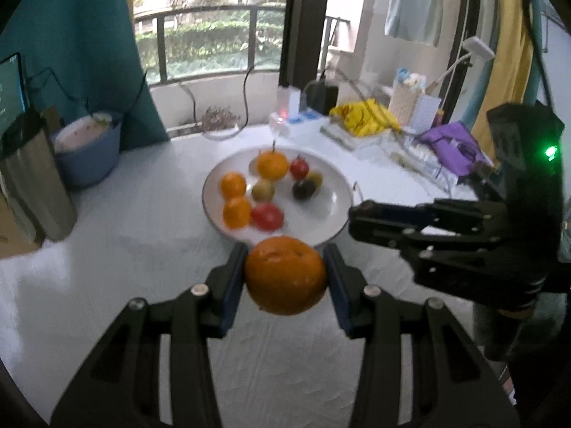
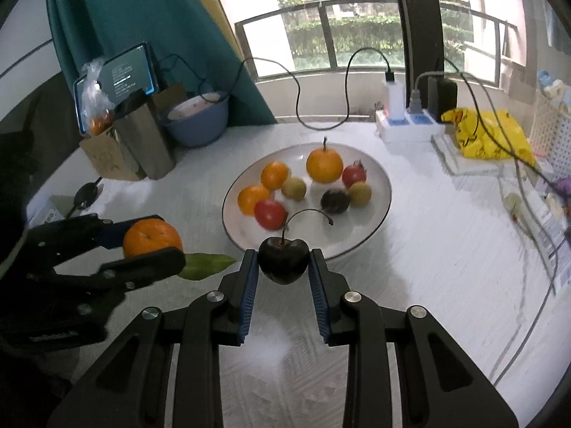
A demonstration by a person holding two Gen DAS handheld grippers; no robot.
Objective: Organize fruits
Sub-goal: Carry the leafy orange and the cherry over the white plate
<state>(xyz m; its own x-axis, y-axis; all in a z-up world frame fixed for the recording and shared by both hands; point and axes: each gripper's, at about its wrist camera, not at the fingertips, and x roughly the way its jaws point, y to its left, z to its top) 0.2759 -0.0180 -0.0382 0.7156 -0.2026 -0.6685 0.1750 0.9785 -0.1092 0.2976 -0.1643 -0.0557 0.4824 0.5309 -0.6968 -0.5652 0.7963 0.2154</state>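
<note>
My left gripper is shut on an orange, held above the white tablecloth just in front of the white plate. It also shows in the right wrist view with the orange and a green leaf. My right gripper is shut on a dark cherry with a curved stem, near the plate's front rim. In the left wrist view the right gripper appears side-on at the plate's right edge. The plate holds several oranges, red fruits, yellow-green fruits and a dark plum.
A blue basin, a steel canister, a cardboard box and a phone stand at the back left. A power strip with cables, a yellow bag and clutter line the back right.
</note>
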